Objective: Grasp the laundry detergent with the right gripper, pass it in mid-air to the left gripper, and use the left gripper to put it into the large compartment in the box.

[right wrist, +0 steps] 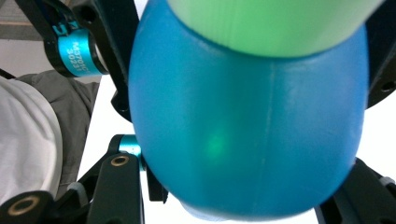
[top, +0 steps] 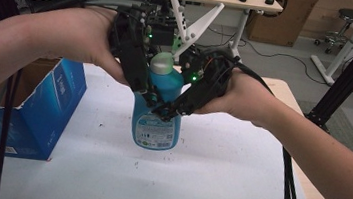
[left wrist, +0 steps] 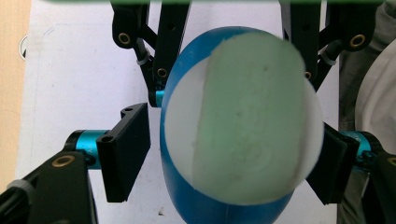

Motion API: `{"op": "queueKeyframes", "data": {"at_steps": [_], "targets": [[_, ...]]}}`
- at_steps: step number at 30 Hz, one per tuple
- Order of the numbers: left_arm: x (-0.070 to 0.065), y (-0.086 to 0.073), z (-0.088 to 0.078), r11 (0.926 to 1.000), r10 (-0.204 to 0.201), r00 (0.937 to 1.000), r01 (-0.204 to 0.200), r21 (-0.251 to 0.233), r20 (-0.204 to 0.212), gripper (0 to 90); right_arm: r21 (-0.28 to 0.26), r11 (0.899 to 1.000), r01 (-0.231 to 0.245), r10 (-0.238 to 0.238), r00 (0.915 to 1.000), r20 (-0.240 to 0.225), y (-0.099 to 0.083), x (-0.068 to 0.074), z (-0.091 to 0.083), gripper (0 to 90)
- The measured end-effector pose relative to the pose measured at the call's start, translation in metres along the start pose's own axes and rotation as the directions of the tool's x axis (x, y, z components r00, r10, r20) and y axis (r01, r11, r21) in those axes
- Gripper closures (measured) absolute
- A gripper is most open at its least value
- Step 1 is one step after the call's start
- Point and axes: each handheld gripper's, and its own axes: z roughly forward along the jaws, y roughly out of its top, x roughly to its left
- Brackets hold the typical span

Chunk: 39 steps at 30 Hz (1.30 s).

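The blue bottle [top: 156, 120] stands upright on the white counter [top: 215, 184]. Right gripper [top: 165, 112] has its fingers clamped on the bottle's body, prob. to steady it. Left gripper [left wrist: 229, 158] straddles the pale green cap [left wrist: 252, 126] w/ fingers part-open, left pad apart from it, likely lining up to twist. Blue carton [top: 47, 110] stands well off to one side, not blocking.

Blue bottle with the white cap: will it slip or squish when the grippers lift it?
The blue bottle looks like smooth, rounded plastic, so it could slip. The right gripper clamps its body with no visible dent, so it is probably fairly stiff. It looks full of blue liquid, so likely heavy for its size. Tall and narrow, it might tip if pushed.
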Motion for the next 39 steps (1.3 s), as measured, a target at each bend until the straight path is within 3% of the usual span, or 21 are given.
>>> {"op": "queueKeyframes", "data": {"at_steps": [20, 29, 33, 39], "targets": [[-0.0003, 0.0006, 0.003, 0.9995, -0.03, 0.9995, 0.03, -0.003, 0.005, 28.3, 0.007, 1.0, -0.005, 0.005, 1.0, -0.001, 0.001, 0.0006, 0.0012, 46.7], [0.0006, -0.0004, 0.002, 0.9998, -0.008, 0.9999, 0.008, 0.018, 0.012, 32.0, 0.005, 1.0, 0.006, -0.006, 1.0, 0.004, 0.0004, -0.0002, 0.0017, 46.6], [-0.0008, -0.0012, 0.002, 1.0, -0.001, 0.9999, 0.001, 0.01, 0.016, 37.5, 0.01, 1.0, 0.011, -0.011, 0.9999, 0.007, 0.0001, -0.0008, 0.0022, 46.6], [0.0, -0.0032, 0.002, 1.0, 0.001, 0.9999, -0.001, 0.0, 0.015, 37.7, 0.007, 1.0, 0.013, -0.013, 0.9999, 0.011, 0.0001, -0.0014, 0.0034, 46.4]]}}
